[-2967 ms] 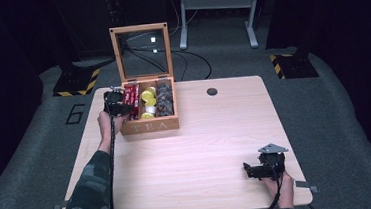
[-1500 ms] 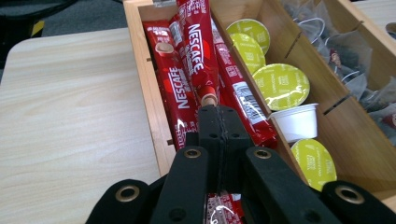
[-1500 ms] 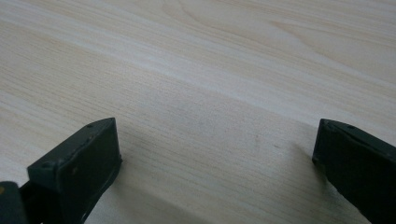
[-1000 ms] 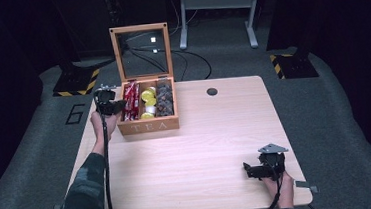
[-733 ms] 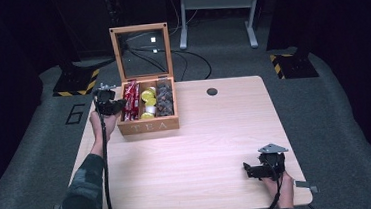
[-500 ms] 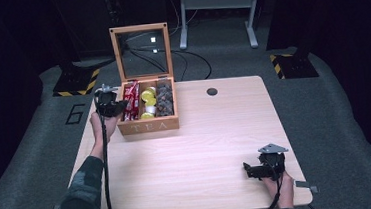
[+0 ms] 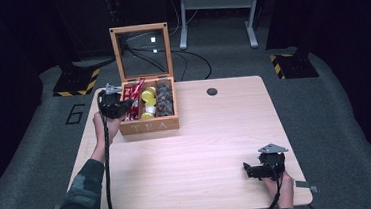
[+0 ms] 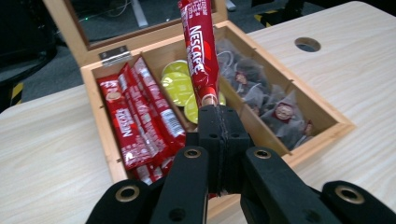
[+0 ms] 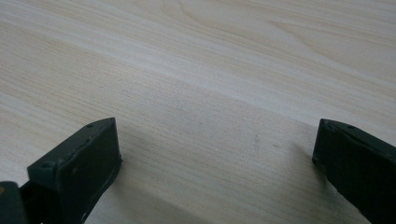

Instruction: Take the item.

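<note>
1. Your left gripper (image 8: pixel 219 116) has its jaws pressed together on the lower end of a red stick (image 8: pixel 200 51); the word Nescafe runs along the packet.
2. The stick stands up from the jaws, lifted above the box (image 8: pixel 327 116), and in the left gripper view it crosses over the middle compartment.
3. In the high view the left gripper (image 7: pixel 116 106) sits at the box's (image 7: pixel 150 127) left front corner, near the table's (image 7: pixel 187 154) far left edge.
4. The box is wooden, marked TEA on its front, and its glass lid (image 7: pixel 142 52) stands open and upright at the back.
5. It has three compartments: more red sticks (image 8: pixel 135 121) lie in the one nearest your left hand, yellow-green pods (image 8: pixel 177 84) in the middle, dark tea bags (image 8: pixel 266 93) in the far one.
6. Your right gripper (image 7: pixel 254 171) rests near the table's front right corner, well apart from the box.
7. Its jaws stand wide open with nothing between them; bare wood (image 9: pixel 210 93) shows across the gap in the right gripper view.
8. A round hole (image 7: pixel 212 91) sits in the tabletop, right of the box.
</note>
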The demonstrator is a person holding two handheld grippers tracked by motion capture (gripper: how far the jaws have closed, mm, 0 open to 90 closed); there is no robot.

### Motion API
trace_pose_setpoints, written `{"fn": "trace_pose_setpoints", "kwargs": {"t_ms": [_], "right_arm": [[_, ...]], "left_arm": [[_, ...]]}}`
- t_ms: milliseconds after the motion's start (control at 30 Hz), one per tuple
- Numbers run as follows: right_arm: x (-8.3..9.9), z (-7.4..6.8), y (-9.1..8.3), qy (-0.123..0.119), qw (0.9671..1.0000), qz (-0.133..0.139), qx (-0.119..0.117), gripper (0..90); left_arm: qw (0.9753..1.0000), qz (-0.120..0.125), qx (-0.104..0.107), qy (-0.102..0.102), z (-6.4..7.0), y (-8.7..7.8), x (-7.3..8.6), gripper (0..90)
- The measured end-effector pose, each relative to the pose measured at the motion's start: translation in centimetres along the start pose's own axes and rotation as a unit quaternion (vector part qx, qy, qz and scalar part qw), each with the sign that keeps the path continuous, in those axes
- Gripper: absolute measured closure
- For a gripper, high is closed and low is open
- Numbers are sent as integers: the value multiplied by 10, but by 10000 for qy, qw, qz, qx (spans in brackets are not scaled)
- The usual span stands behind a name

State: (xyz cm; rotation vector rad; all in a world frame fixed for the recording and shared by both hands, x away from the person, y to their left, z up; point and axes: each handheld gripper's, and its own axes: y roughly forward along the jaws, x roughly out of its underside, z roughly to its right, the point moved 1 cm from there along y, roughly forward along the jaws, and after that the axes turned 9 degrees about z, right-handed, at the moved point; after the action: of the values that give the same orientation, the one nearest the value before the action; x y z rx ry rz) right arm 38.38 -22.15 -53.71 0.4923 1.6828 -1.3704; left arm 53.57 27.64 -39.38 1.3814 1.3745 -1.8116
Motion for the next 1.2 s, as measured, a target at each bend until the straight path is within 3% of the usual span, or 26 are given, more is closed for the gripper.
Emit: {"fn": "trace_pose_setpoints", "kwargs": {"t_ms": [133,633,1200], "right_arm": [[0,0,0,0,10000,-1,0,0],[0,0,0,1,10000,1,2,0],[0,0,0,3,10000,0,1,0]], "left_arm": [[9997,41,147,175,10,-4,-5,894],[9971,179,578,455,43,-13,-15,894],[9935,198,920,637,76,-9,-13,894]]}}
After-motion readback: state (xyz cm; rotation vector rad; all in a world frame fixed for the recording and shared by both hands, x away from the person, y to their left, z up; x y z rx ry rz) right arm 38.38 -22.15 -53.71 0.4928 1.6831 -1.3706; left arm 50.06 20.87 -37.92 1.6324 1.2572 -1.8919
